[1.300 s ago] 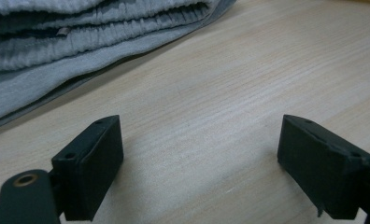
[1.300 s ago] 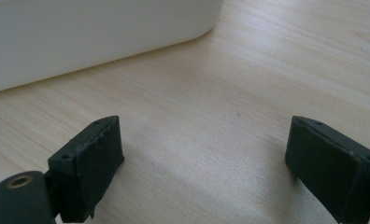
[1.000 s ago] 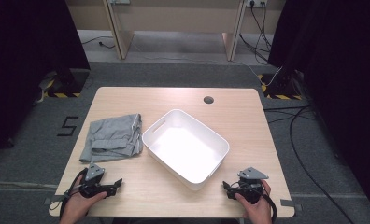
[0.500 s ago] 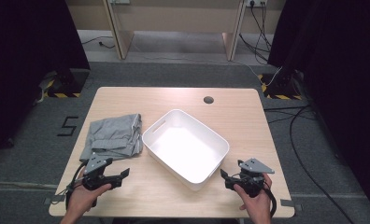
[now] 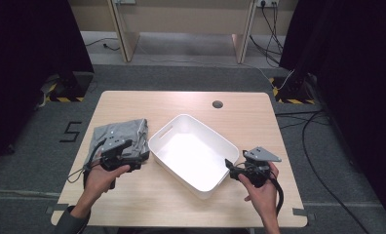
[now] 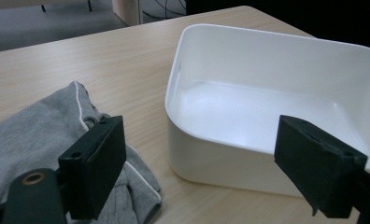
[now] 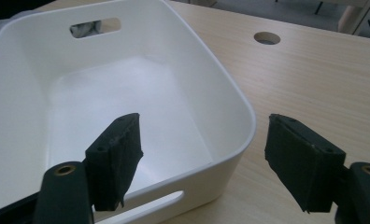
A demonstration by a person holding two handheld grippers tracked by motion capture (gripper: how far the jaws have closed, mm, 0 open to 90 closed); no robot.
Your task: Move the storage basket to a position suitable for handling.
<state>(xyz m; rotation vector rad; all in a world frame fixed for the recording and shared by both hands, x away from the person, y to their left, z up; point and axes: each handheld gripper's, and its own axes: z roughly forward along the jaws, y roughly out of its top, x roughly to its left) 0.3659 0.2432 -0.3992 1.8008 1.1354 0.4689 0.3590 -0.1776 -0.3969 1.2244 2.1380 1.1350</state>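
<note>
Overhead, the left gripper (image 5: 138, 161) hovers over the grey cloth (image 5: 114, 137) beside the white tub (image 5: 176, 130); the right gripper (image 5: 229, 167) sits at the tub's near corner. Up close, both grippers' jaws gape apart, gripping nothing.

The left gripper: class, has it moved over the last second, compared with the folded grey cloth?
Yes. The left gripper has moved away from the table's near edge and up to the grey cloth, and its open jaws now sit over the cloth's near edge beside the white bin.
</note>
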